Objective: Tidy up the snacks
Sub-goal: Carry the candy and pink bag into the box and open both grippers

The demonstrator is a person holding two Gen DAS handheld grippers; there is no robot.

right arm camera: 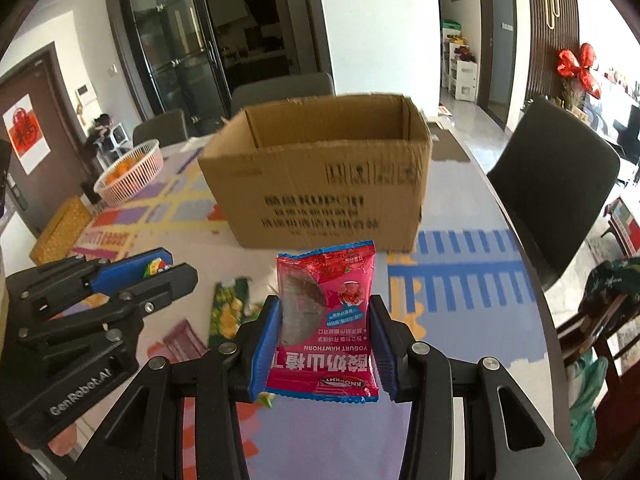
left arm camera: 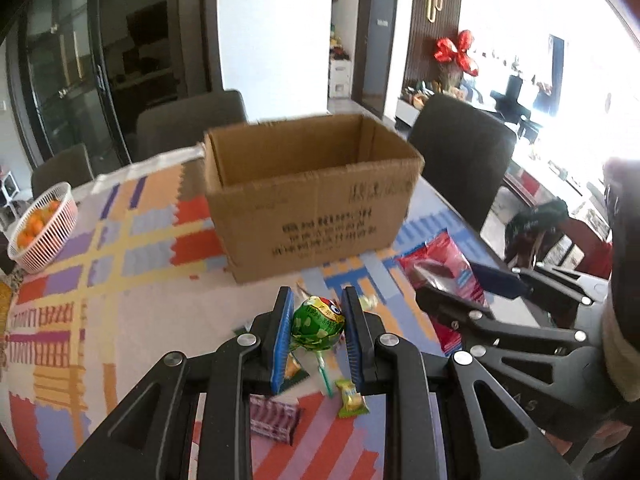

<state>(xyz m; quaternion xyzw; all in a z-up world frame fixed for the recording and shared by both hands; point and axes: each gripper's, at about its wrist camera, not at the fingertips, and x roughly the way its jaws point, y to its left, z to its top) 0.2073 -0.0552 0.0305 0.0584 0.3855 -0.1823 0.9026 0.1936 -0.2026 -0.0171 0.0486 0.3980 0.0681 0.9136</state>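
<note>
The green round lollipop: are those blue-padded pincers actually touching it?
Touching. The left wrist view shows the left gripper shut on the green round lollipop: both blue pads press its wrapped head, which hangs above the patterned tablecloth.

The cardboard box (right arm camera: 320,176) stands mid-table (right arm camera: 472,280); a fruit basket (right arm camera: 130,176), perhaps oranges, lies left of it.

Matt cardboard box (right arm camera: 320,184), glossy wrapper (right arm camera: 326,320)
</note>
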